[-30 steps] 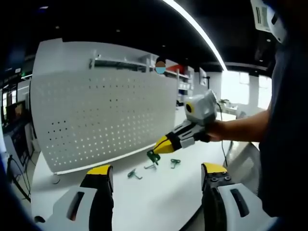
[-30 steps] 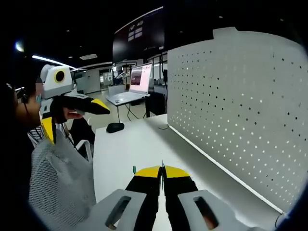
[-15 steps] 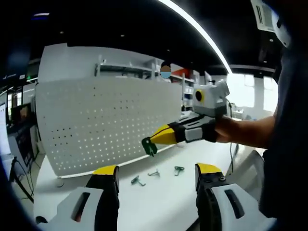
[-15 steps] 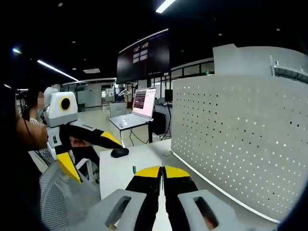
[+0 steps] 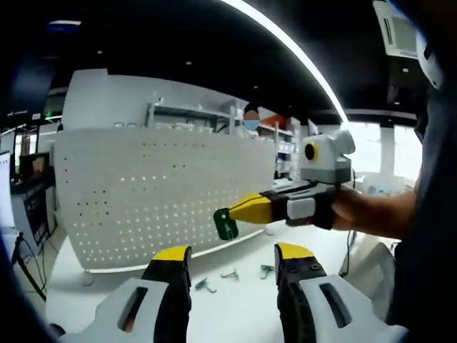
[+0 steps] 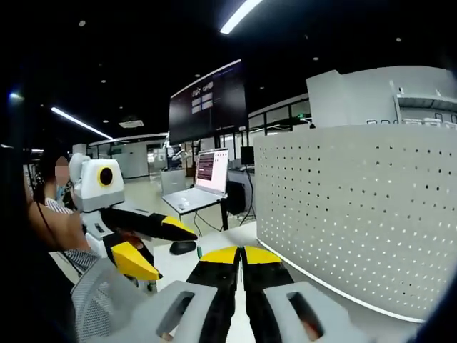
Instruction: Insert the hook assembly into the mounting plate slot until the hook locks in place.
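The white perforated mounting plate (image 5: 157,200) stands upright on the table, and its face also shows on the right in the right gripper view (image 6: 357,214). In the left gripper view my right gripper (image 5: 239,211) reaches in from the right, shut on a green hook (image 5: 226,223) held in the air in front of the plate's lower right part. My left gripper (image 5: 232,261) is open with nothing between its jaws. In the right gripper view the right gripper (image 6: 241,251) has its jaws pressed together. The left gripper (image 6: 166,251) hangs open to its left.
Three more green hooks (image 5: 205,286) (image 5: 230,274) (image 5: 266,270) lie on the white table (image 5: 235,314) in front of the plate. A laptop (image 6: 207,171) and a black mouse (image 6: 182,247) sit at the table's far end. A person's hand (image 5: 364,214) holds the right gripper.
The right gripper has lifted the green hook off the table to mid-height in front of the plate. The left gripper's jaws have come somewhat closer together. Both views have tilted upward.
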